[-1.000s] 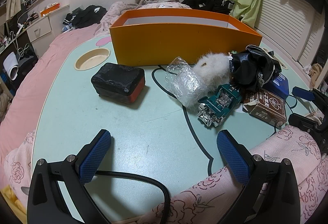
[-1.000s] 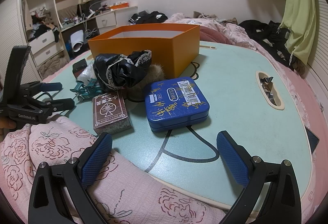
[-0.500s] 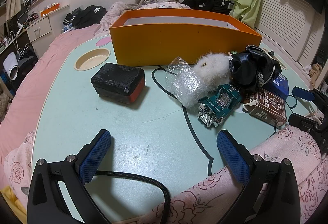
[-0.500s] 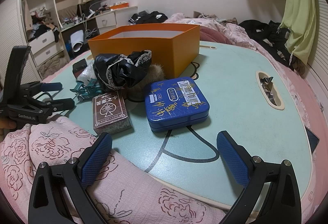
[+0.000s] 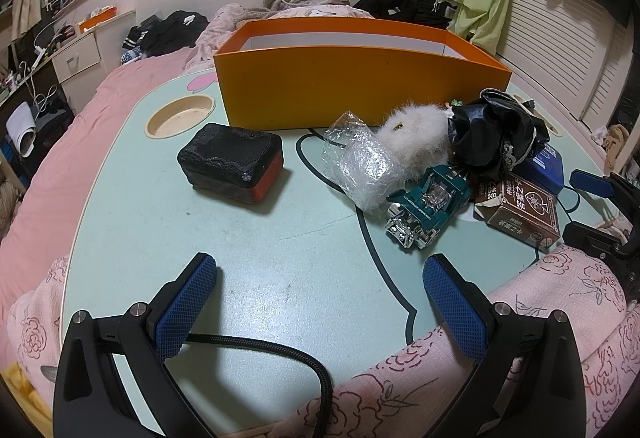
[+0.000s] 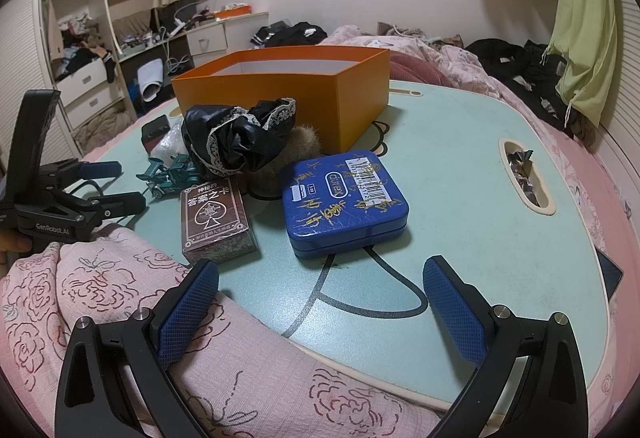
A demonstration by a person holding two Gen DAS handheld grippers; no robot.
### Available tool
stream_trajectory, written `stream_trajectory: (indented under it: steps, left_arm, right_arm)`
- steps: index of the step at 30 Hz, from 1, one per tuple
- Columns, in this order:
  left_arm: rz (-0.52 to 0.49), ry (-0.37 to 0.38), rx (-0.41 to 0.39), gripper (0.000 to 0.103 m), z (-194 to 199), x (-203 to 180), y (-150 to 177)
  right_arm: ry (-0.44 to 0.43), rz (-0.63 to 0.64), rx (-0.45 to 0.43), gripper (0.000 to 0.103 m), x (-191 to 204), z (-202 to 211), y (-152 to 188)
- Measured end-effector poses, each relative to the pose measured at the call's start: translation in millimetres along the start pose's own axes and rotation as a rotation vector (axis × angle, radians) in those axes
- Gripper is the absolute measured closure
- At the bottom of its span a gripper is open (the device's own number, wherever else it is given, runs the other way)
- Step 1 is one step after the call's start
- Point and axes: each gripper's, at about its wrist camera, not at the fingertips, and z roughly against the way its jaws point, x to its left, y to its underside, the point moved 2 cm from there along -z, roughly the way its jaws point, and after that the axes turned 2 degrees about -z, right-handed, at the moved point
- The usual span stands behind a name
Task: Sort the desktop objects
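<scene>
My left gripper [image 5: 320, 302] hangs low over the near edge of the mint-green table [image 5: 280, 278], jaws spread wide with nothing between them; a braided black cable [image 5: 280, 350] loops under it. My right gripper [image 6: 320, 302] sits the same way, wide open and empty, above a rose-print pink cloth [image 6: 120, 298].

I take the orange box [image 5: 360, 93] as my landmark. Nearest me, well in front of it, lie the brown card pack [image 6: 216, 217] and the blue tin [image 6: 344, 197], side by side and slightly apart. The green toy car [image 5: 428, 205] sits just left of the card pack. Closer to the box, a crumpled clear plastic wrap [image 5: 360, 165] touches a white fluffy ball [image 5: 416, 133], and a black lace-trimmed bundle [image 6: 236, 137] rests against that ball, right in front of the box's wall. A black-and-red case [image 5: 232, 165] sits apart, off the box's front left corner. A round cup recess [image 5: 180, 115] is sunk in the table just left of the box.
</scene>
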Motion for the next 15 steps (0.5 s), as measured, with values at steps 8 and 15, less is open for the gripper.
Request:
stream_trajectory:
  steps: [8,15]
  left_arm:
    - [0.003,0.002,-0.006,0.0,2,0,-2]
    - [0.005,-0.001,-0.013,0.0,3,-3,-9]
  right_arm:
    - [-0.109,-0.029,-0.057,0.014,9,27,-40]
    - [-0.269,-0.09,0.025,0.023,61,-7,-167]
